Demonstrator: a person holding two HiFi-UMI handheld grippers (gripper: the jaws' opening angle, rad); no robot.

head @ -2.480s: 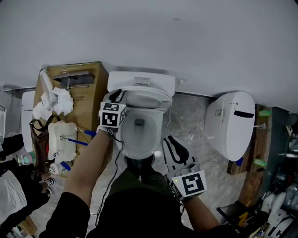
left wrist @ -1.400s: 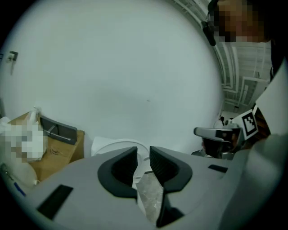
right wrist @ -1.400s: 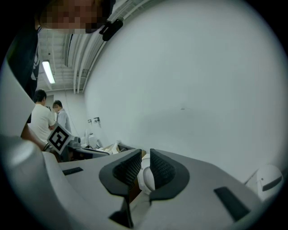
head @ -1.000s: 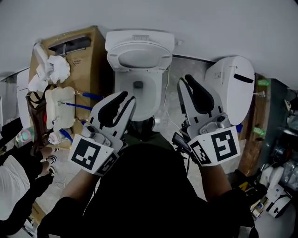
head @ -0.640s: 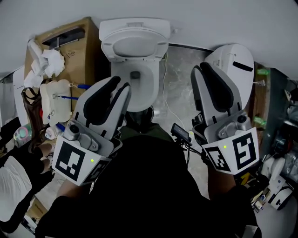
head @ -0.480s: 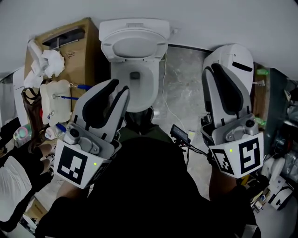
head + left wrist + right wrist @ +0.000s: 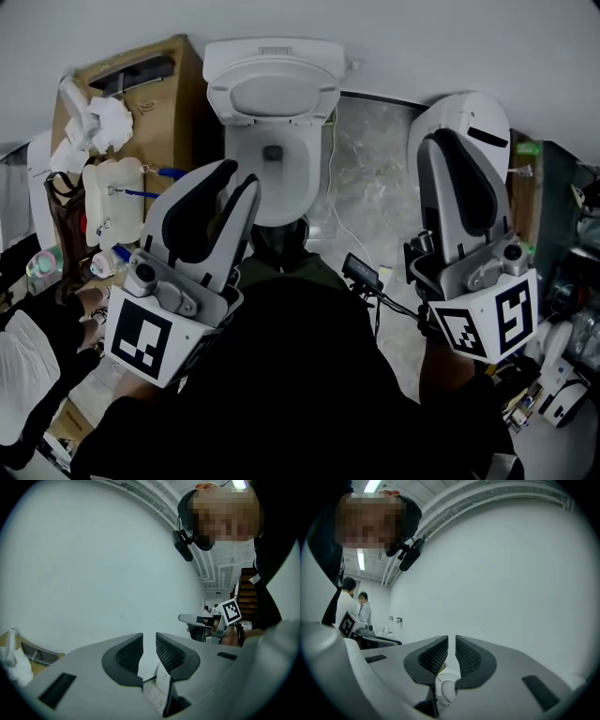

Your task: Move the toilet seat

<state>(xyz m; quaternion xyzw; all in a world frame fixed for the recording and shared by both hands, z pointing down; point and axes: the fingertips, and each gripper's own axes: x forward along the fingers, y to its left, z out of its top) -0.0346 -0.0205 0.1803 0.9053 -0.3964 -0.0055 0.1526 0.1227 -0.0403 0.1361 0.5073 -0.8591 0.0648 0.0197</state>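
Observation:
The white toilet (image 7: pixel 272 178) stands against the far wall, its seat and lid (image 7: pixel 272 94) raised against the tank (image 7: pixel 274 52) and the bowl uncovered. Both grippers are lifted well above it, close to the head camera. My left gripper (image 7: pixel 239 173) (image 7: pixel 149 641) hangs over the bowl's near left side, open, with a narrow gap and nothing between its pads. My right gripper (image 7: pixel 455 141) (image 7: pixel 452 641) is off to the right over a second white toilet (image 7: pixel 473 112). Its jaws have just been closing, a thin gap remains and they hold nothing.
A cardboard box (image 7: pixel 122 84) with white parts (image 7: pixel 108 117) stands left of the toilet. A cable (image 7: pixel 333 225) runs over the marble floor. A wooden pallet (image 7: pixel 525 187) and clutter line the right side. People stand at the far left (image 7: pixel 28 356).
The left gripper left the toilet's rim and both grippers rose towards the camera. The right gripper shifted rightwards over the second toilet. Its jaws narrowed slightly.

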